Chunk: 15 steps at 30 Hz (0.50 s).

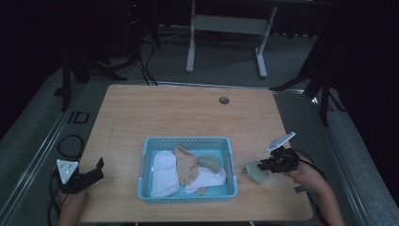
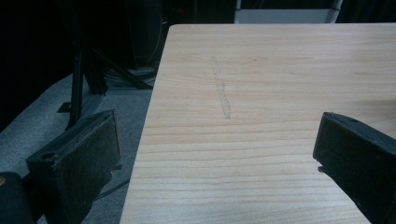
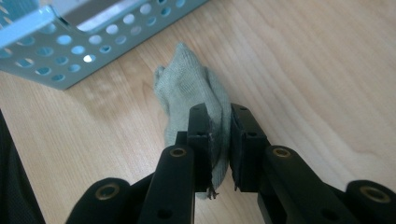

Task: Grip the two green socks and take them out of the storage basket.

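A light blue perforated basket [image 1: 145,162] stands near the table's front edge with a white sock [image 1: 163,172], a tan sock [image 1: 187,165] and a grey-green sock [image 1: 211,162] lying in it. Just right of the basket, my right gripper [image 1: 263,165] is shut on another grey-green sock [image 1: 255,171], whose free end rests on the wood. In the right gripper view that sock [image 3: 194,88] is pinched between the black pads [image 3: 201,135], with the basket's corner [image 3: 56,56] at upper left. My left gripper [image 1: 96,169] rests at the front left corner, jaws wide apart [image 2: 219,154] over bare wood.
The wooden table [image 1: 188,113] has a round cable hole [image 1: 224,100] near its far edge. A white desk frame [image 1: 226,28] stands on the floor beyond. Dark stands and cables flank both sides of the table.
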Available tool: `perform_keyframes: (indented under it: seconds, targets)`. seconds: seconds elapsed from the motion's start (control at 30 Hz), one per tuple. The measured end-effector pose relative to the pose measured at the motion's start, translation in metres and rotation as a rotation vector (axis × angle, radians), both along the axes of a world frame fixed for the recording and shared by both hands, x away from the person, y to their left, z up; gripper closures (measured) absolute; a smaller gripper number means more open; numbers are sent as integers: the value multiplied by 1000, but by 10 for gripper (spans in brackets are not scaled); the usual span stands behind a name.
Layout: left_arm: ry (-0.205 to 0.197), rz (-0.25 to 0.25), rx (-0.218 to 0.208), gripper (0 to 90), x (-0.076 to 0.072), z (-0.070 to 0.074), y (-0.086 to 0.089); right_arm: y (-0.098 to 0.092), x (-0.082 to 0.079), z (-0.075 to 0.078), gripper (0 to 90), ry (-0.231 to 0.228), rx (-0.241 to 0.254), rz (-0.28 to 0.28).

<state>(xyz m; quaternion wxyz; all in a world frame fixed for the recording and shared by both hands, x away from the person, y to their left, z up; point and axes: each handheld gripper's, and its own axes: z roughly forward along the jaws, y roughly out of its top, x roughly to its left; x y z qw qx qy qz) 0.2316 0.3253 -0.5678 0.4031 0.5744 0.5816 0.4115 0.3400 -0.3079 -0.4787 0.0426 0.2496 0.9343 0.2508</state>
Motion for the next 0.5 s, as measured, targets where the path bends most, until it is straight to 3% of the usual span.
perform_keyframes:
  seconds: [0.23, 0.5]
  targets:
    - [0, 0, 0, 3, 0, 0, 0, -4, 5, -17, 793, 27, -10, -21]
    - [0, -1, 0, 4, 0, 0, 0, -6, 9, -26, 763, 57, -24, -43]
